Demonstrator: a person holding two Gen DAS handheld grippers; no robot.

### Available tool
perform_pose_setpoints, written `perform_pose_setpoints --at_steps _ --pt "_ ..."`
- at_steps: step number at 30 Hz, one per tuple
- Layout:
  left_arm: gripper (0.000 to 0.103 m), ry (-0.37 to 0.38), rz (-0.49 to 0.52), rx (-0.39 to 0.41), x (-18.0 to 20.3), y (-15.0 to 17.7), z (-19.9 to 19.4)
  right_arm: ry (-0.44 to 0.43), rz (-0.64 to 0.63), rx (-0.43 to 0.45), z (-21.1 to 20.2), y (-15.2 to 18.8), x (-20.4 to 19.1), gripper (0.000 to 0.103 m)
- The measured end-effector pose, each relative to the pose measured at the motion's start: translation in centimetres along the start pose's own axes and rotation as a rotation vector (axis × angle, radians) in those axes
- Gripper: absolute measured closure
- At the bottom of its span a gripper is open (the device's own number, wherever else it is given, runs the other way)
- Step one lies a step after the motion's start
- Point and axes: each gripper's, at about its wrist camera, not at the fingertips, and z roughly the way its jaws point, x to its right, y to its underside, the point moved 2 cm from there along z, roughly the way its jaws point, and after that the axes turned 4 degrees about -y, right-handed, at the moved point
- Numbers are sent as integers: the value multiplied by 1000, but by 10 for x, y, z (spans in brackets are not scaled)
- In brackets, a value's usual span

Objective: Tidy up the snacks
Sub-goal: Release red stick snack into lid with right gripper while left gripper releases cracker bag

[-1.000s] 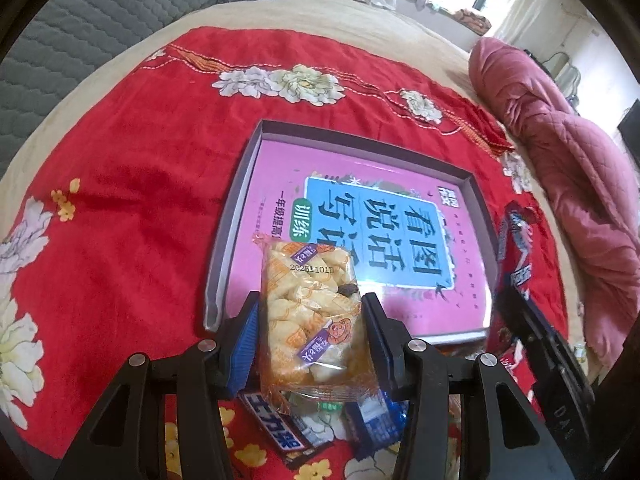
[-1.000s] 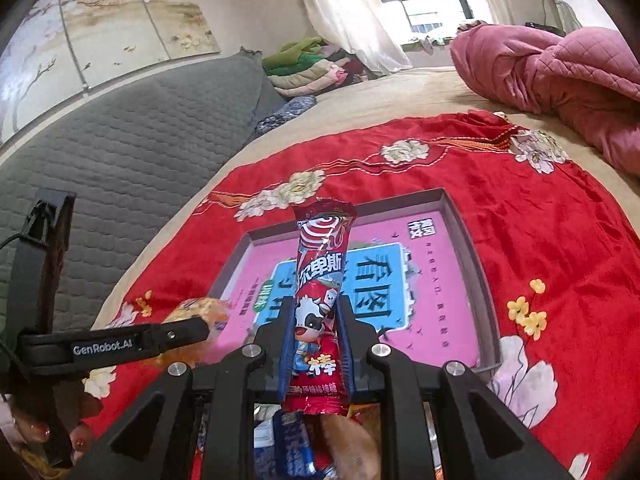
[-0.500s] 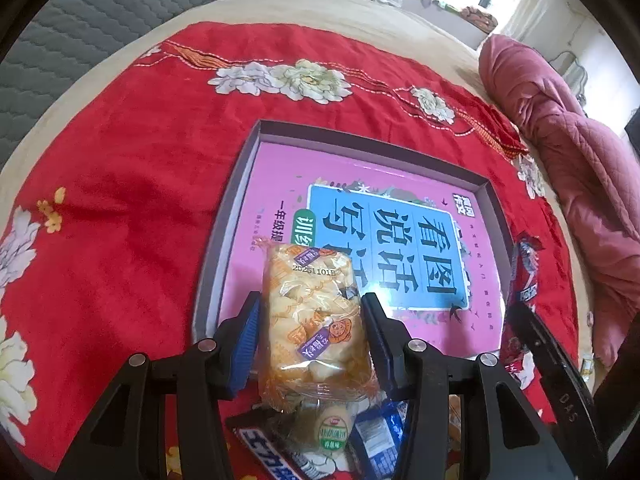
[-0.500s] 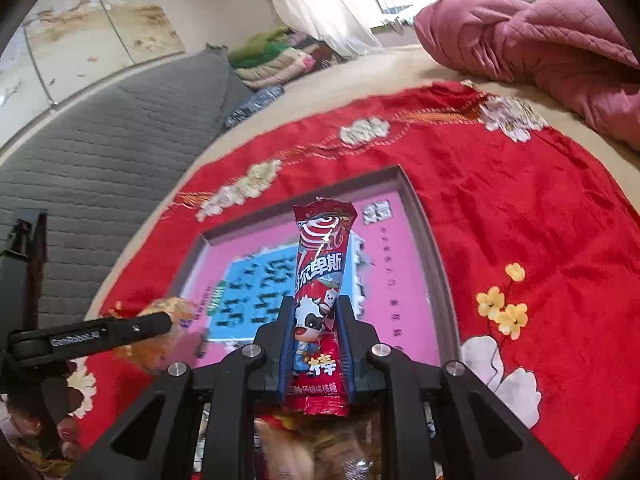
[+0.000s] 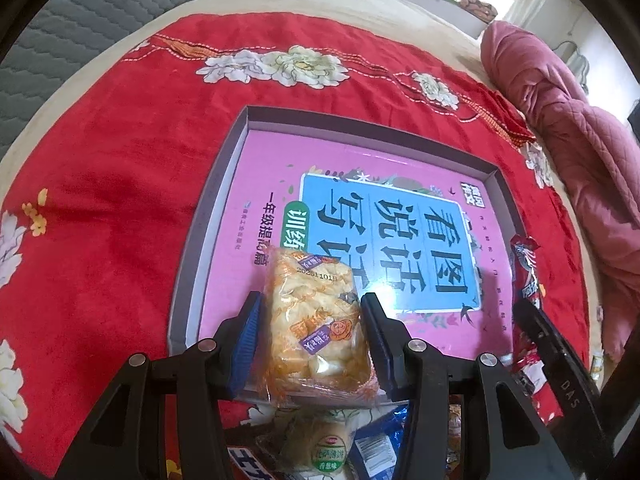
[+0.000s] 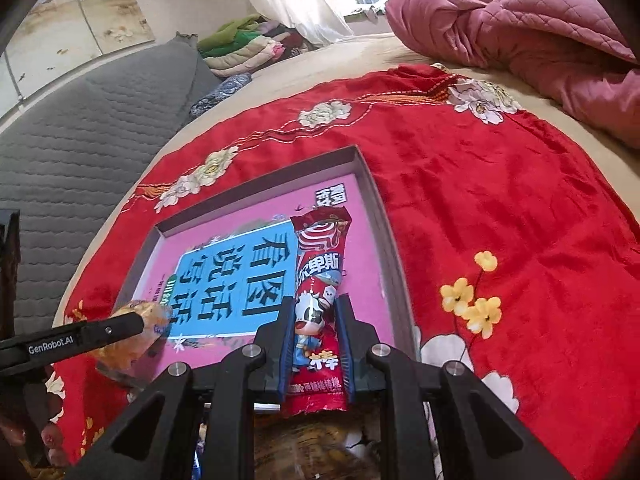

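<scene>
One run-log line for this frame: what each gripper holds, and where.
left gripper: shut on orange snack pack | right gripper: shut on red candy stick | both above pink tray | nothing released yet

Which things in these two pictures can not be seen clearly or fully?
- Loose snacks, left wrist view: cut by the bottom edge, hidden behind the left gripper and its orange packet.
- Brown blurred mass, right wrist view: behind the right gripper and red stick packet; unidentifiable.
- Tray floor: covered partly by both packets.

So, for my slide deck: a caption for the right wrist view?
Right gripper holds a red candy stick packet above a pink-lined box on a red floral cloth.
</scene>
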Motion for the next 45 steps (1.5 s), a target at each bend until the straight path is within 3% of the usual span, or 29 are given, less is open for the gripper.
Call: perform_pose_setpoints --at_steps 20,31,45 --pt "52 -1 15 -4 -1 1 3 4 49 -8 1 2 14 82" --pt "52 14 11 16 1 -4 -2 -25 57 29 -9 -1 14 64" --pt "52 27 18 21 6 -1 -21 -87 92 100 -32 -9 20 50"
